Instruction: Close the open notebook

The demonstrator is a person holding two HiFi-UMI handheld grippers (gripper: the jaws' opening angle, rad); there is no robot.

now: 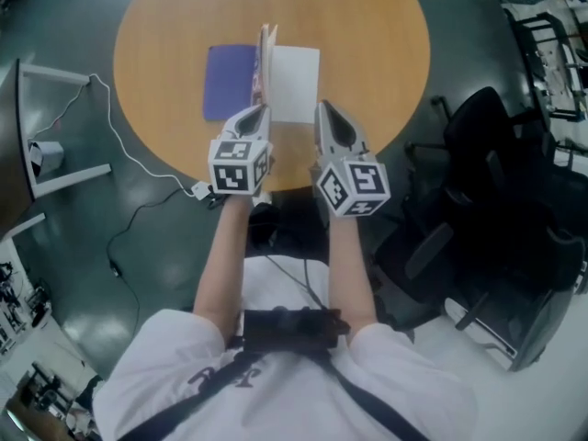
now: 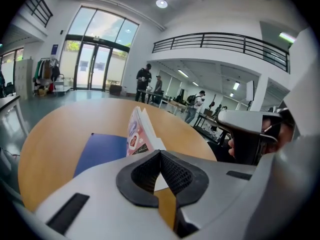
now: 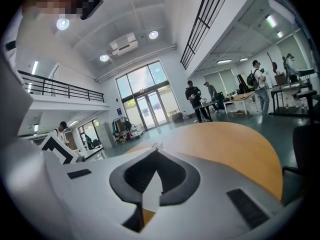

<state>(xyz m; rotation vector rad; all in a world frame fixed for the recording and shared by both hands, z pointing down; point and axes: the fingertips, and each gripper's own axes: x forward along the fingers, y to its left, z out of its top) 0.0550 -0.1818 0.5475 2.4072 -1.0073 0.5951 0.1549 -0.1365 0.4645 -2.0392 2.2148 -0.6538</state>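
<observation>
Round table with the notebook lying on the person's side of its top, not yet closed: purple cover flat to the left, a white page flat to the right, and a sheaf of leaves standing roughly upright along the spine between them. Left gripper, at the near edge by the spine, has its jaws brought together with nothing between them; its own view shows the upright leaves just beyond the tips. Right gripper, at the near corner of the white page, likewise has its jaws together and holds nothing. Whether either tip touches the paper cannot be told. Progress, as judged: the closing is at most partway, since part of the block stands on edge while both outer faces lie flat; what remains is to fold one side over the other until the covers meet
</observation>
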